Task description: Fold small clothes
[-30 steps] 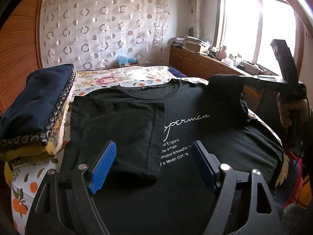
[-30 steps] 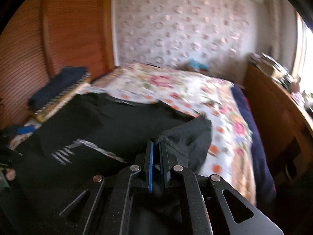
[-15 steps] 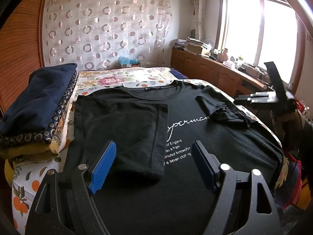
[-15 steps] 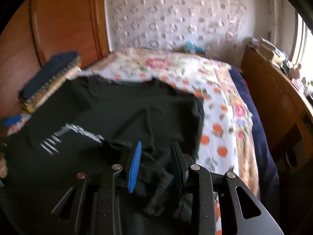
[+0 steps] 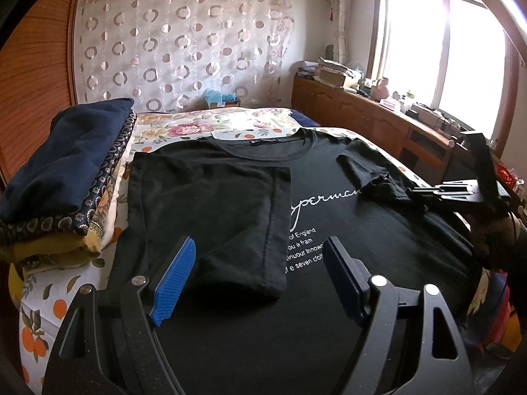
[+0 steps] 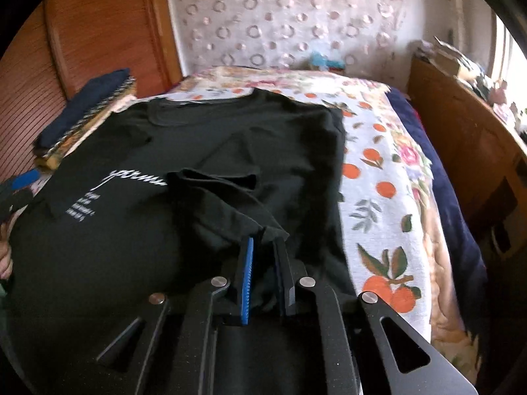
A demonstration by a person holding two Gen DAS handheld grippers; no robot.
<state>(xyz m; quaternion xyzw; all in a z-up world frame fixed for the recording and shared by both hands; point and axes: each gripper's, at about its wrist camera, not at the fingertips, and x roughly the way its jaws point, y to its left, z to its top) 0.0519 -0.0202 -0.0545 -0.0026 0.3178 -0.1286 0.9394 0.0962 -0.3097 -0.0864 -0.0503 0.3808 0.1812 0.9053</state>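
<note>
A black T-shirt (image 5: 329, 171) with white lettering lies face up on the flowered bed (image 6: 378, 171). Its left side (image 5: 210, 204) is folded over the chest. The right sleeve (image 6: 217, 197) is laid inward across the front, rumpled. My right gripper (image 6: 263, 242) rests low at that sleeve's outer end. Its jaws are closing, a narrow gap still shows, and the sleeve's edge sits between the tips. In the left wrist view the right gripper (image 5: 411, 191) comes in from the right edge. My left gripper (image 5: 260, 242) hangs open above the shirt's lower part, holding nothing.
A stack of folded clothes (image 5: 66, 164) topped by a navy piece sits on the bed's left side, against the wooden headboard. A long wooden cabinet (image 5: 362, 115) with clutter runs under the window on the right. A person's hand (image 5: 490, 233) holds the right gripper.
The right gripper carried the sleeve inward over the shirt, dropped it and sank toward the bed. Its jaws opened, then narrowed again. The left gripper stayed put.
</note>
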